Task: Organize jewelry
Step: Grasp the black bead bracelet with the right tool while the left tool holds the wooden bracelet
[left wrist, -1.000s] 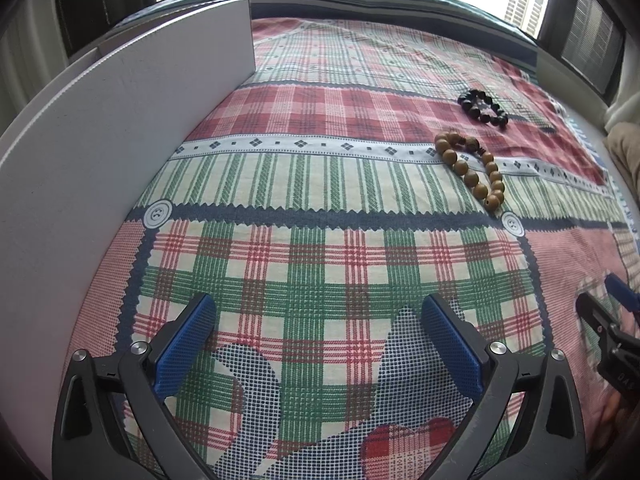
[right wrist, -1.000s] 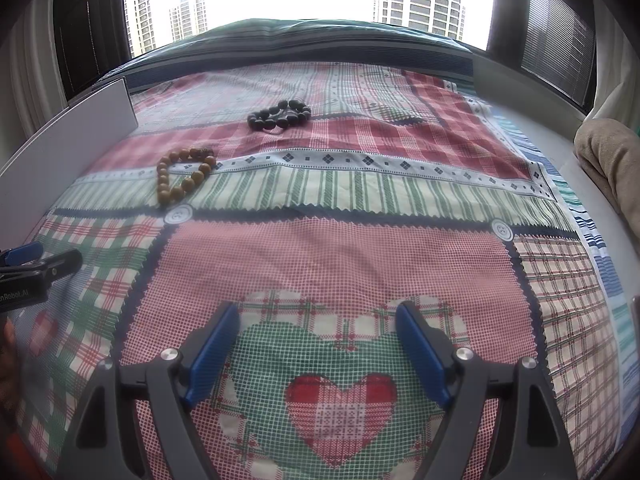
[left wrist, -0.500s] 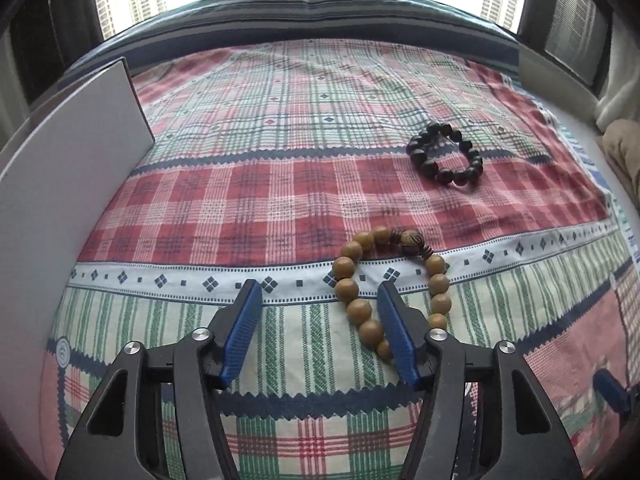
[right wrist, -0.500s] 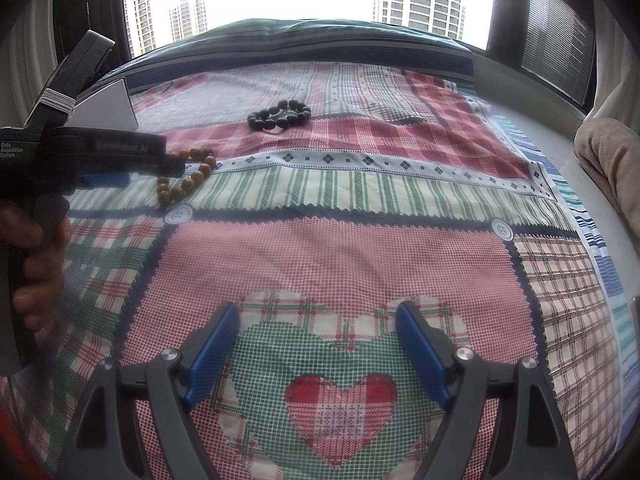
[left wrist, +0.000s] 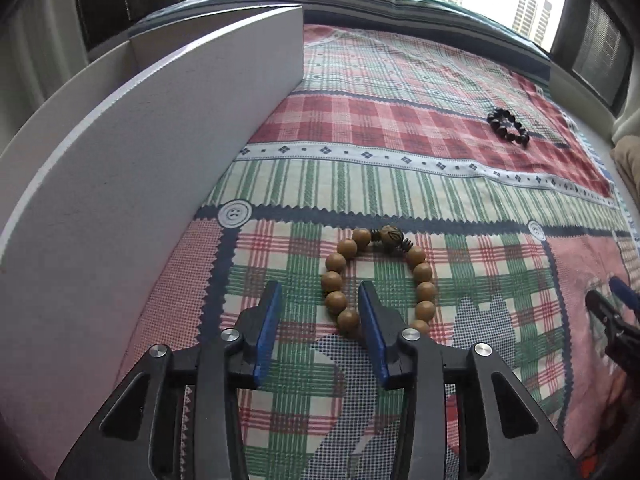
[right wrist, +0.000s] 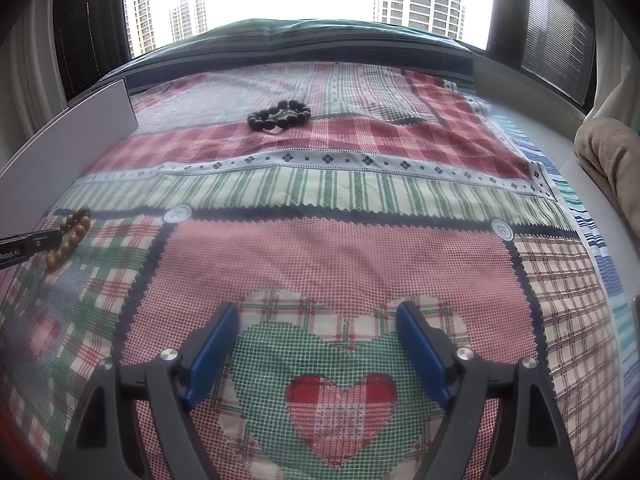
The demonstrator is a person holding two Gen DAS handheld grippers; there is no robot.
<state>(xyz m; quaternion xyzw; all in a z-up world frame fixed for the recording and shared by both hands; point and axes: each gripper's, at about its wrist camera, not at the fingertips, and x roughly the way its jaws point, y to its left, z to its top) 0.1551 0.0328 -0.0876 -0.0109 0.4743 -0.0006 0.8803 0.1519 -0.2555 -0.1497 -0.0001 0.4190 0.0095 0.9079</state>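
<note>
Now our left gripper point(left wrist: 319, 312), jaws just closing, hooks the brown bracelet point(left wrist: 380, 276), a light, limp loop of hard beads near the box point(left wrist: 152, 160), on its right finger, while our right gripper point(right wrist: 318, 340) hangs wide and empty.

1. The tan wooden bead bracelet point(left wrist: 376, 276) is lying as an open loop on the plaid cloth, near the camera, with one carved bead at its far side.
2. The dark bead bracelet point(left wrist: 508, 132) is lying far right, well apart.
</note>
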